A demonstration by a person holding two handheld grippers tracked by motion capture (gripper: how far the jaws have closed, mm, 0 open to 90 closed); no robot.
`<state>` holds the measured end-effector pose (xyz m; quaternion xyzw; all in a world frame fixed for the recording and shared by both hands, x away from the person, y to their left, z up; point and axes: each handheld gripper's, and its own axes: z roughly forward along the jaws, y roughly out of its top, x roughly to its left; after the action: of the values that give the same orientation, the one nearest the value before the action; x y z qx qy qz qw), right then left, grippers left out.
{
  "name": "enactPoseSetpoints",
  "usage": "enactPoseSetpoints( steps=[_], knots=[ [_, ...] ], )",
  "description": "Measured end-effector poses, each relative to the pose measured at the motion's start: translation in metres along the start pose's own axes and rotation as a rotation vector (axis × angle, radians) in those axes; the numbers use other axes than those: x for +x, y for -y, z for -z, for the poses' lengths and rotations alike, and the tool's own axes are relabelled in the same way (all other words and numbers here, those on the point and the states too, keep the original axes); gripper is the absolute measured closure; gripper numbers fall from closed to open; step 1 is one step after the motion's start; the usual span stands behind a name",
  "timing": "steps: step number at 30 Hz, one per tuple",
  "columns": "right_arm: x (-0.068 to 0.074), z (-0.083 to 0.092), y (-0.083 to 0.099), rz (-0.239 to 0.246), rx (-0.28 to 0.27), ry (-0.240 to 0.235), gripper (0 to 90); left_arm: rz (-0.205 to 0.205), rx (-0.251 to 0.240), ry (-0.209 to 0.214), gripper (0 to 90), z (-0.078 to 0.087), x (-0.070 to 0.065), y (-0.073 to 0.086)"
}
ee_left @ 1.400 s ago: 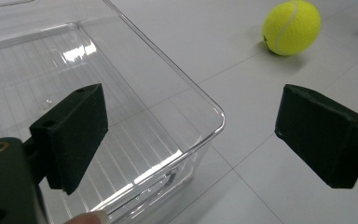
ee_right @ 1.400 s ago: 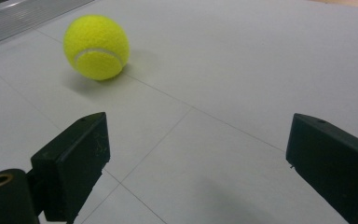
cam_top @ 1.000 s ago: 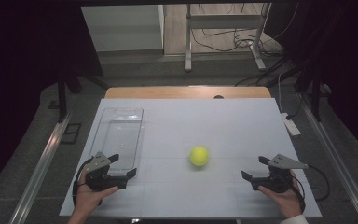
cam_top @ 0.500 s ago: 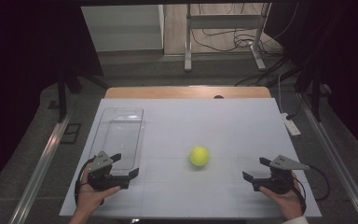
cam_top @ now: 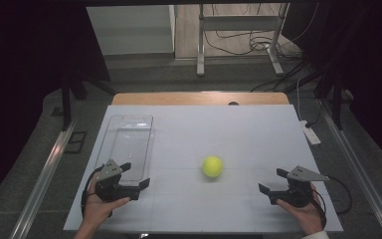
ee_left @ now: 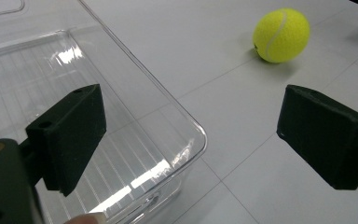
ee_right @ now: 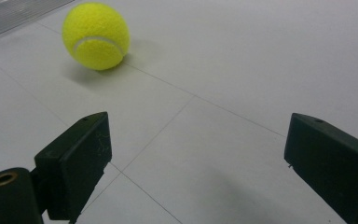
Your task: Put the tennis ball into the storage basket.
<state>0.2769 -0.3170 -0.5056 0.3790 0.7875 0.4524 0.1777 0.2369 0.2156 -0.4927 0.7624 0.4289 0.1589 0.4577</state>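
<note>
While both tools sit low at the near edge of the white table (cam_top: pixel 229 124), nothing is held. Left gripper (cam_top: pixel 129 180): jaws spread wide, hanging over the near corner of the clear, ribbed plastic rectangular tray (cam_top: pixel 129 142); in the left gripper view that corner (ee_left: pixel 186 140) lies between the jaws. Right gripper (cam_top: pixel 273 185): jaws likewise spread wide, nothing between them but bare table.

Fuzzy yellow-green tennis ball (cam_top: pixel 212 166) rests on the table between the two grippers, just right of the tray, touching neither. Seen ahead and to the left in the right gripper view (ee_right: pixel 96 35).

Risks, as judged:
- Ball is round and free; a jaw tip nudging it on approach would set it rolling, possibly off the table.
- An off-centre pinch could squirt it out sideways.
- Left jaws close to the tray rim; a careless swing would shove the light tray.
</note>
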Motion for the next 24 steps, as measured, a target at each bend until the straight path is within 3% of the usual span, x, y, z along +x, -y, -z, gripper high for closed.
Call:
enactPoseSetpoints(
  steps=[24],
  knots=[
    [-0.001, 0.001, 0.002, -0.003, -0.003, 0.01, 8.3, -0.006, 0.002, 0.026, 7.7, -0.001, -0.002, -0.011]
  ],
)
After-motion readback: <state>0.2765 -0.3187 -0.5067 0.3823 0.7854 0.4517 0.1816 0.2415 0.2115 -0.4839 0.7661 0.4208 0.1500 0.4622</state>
